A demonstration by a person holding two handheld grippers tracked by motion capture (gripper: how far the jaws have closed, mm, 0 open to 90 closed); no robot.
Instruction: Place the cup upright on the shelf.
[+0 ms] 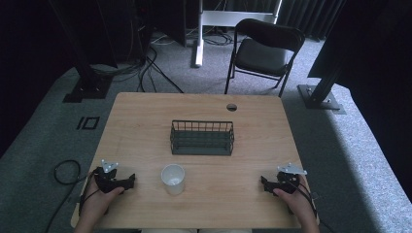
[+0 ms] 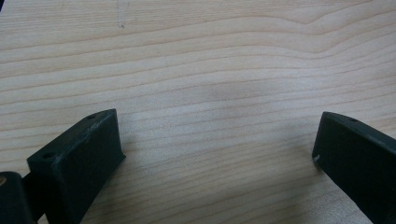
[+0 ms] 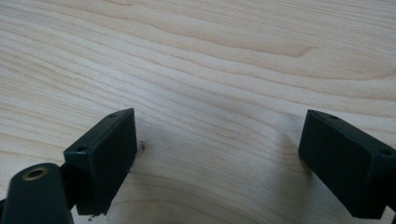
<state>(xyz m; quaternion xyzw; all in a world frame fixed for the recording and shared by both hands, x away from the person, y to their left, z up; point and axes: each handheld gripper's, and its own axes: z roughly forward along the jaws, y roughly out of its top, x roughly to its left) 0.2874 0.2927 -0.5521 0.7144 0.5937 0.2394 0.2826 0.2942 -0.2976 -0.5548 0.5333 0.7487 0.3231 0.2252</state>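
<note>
Wooden surface (image 1: pixel 145 126): white cup (image 1: pixel 173 179) near centre, wire basket (image 1: pixel 202 138) beyond it, left tongs (image 1: pixel 127 181) and right tongs (image 1: pixel 265 183) resting agape and empty at near corners (start pose, presumably; next likely reaching for the cup).

One cup (image 1: pixel 173 179), one wire basket (image 1: pixel 202 138), one chair (image 1: pixel 262 50), two tools.

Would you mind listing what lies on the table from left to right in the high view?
left gripper → white cup → wire basket → right gripper
</note>
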